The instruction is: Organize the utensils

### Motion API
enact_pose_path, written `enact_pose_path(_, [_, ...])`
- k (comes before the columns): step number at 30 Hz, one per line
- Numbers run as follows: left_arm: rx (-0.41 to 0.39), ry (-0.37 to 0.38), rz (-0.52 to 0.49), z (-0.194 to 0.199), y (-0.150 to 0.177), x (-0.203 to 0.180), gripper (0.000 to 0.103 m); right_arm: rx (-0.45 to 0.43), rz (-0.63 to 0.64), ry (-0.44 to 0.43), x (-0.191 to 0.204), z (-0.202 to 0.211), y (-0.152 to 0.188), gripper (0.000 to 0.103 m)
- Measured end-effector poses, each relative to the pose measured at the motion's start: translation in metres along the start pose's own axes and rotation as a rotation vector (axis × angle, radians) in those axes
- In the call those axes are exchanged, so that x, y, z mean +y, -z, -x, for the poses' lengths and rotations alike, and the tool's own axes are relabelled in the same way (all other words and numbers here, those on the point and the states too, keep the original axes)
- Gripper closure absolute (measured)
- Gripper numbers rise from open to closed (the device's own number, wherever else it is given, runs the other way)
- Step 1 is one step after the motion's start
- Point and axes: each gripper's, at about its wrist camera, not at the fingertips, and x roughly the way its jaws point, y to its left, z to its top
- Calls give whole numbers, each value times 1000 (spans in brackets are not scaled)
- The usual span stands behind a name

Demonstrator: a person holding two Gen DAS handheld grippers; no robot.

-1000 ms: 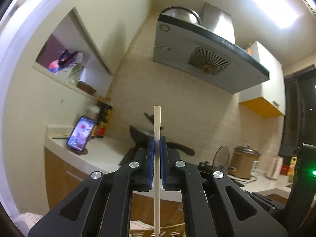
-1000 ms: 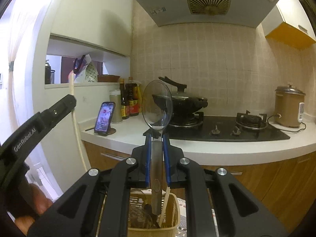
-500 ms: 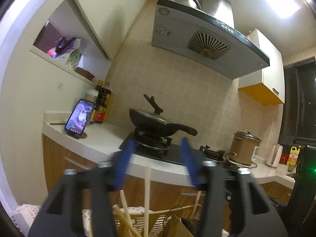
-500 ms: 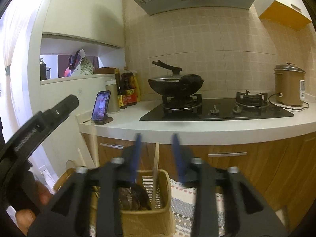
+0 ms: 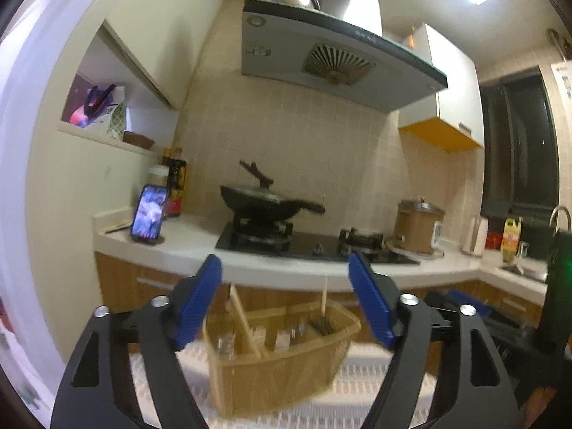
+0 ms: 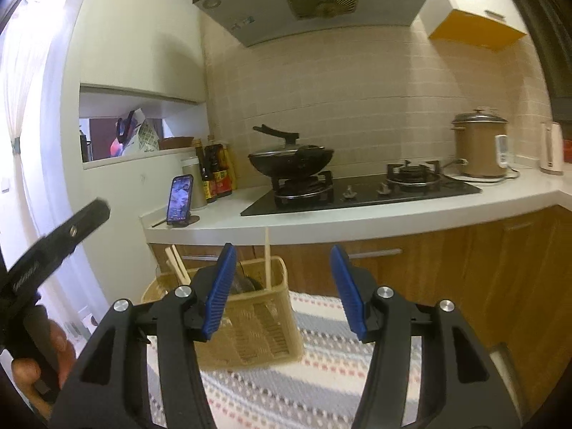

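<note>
A tan woven utensil basket stands on a striped cloth; it also shows in the right wrist view. Pale wooden sticks and a thin chopstick stand up in it, with a dark utensil head inside. My left gripper is open and empty, above and in front of the basket. My right gripper is open and empty, just right of the basket. The left gripper's body shows at the left of the right wrist view.
A white counter runs behind, with a black hob, a lidded wok, a phone on a stand, sauce bottles and a brown rice cooker. Wooden cabinet fronts lie below.
Both grippers opened and let go: the pale wooden stick and the ladle dropped into the basket. Both grippers have pulled back, so the basket sits lower and farther in view.
</note>
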Motion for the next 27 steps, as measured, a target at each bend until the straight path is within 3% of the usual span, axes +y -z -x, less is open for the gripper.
enact_pose_path(4, [90,-9,-16,15,30,-9,24,-12,7,87,-3,26,26,34])
enact_pose_path(8, [173,-2,10,11,59,-11,24,12,23,197,-6,36,52,34])
enact_pose_path(12, [212,-72,-27,3,75,-16,24,51,-6,262,-11,33,64,33])
enact_pose_path(19, [232,-278,-8,-2,92,4,24,79,6,266,0,12,68,33])
enact_pose_path(27, [255,-323,-9,-8,100,13,24,78,61,252,15,2,83,32])
